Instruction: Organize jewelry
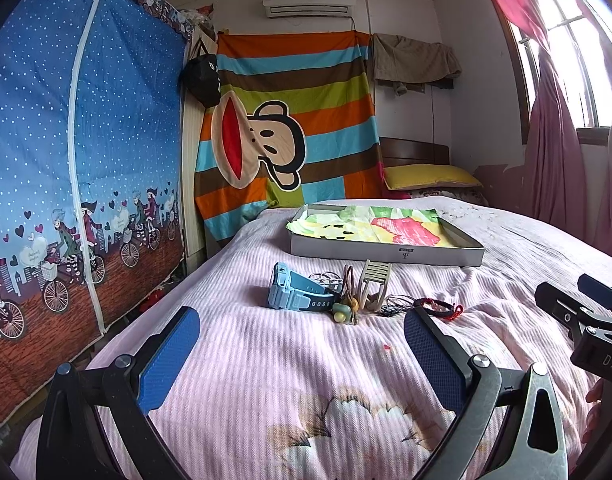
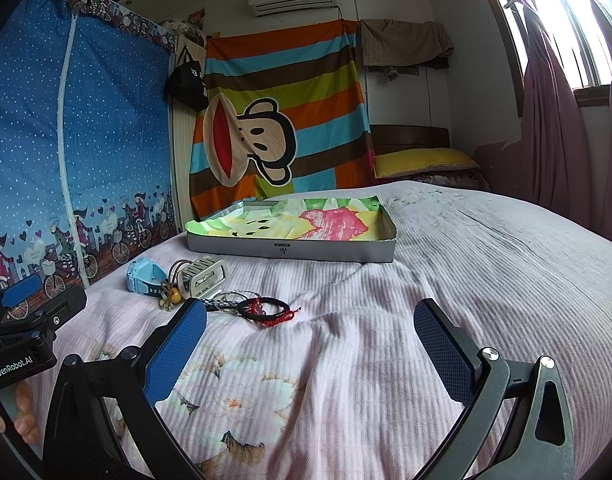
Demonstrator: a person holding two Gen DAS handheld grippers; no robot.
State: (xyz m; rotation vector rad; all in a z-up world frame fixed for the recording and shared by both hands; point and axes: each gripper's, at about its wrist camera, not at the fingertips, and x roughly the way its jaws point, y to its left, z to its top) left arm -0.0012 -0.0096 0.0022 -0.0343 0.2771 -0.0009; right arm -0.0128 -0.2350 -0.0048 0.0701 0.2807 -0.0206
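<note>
So we start at the left of the cluster on the bed, where the pale blue watch lies on its side, strap curled. Just beside it sit the hair ties with small beads, touching or nearly touching the watch, and behind them the cream claw clip stands upright. Further right lie thin dark cords and then the black and red braided bracelet, a little apart from the rest. Beyond all of these, near but not touching, is the shallow grey box lined with coloured paper, which we take to be where the pieces go.

Our left gripper hovers low over the bedspread short of the cluster, its jaws wide apart and holding nothing. Our right gripper is likewise spread and empty, with the bracelet lying just ahead of its left finger.

Nothing seems to be in the box yet, so we judge the job to be at its first pick. The bracelet looks the easiest: it is isolated and limp. We should close across one side of the loop, not around it, and press lightly since the bedding gives. The watch suits the left side; we would pinch the strap, and lift slowly in case the hair ties are tangled with it.
</note>
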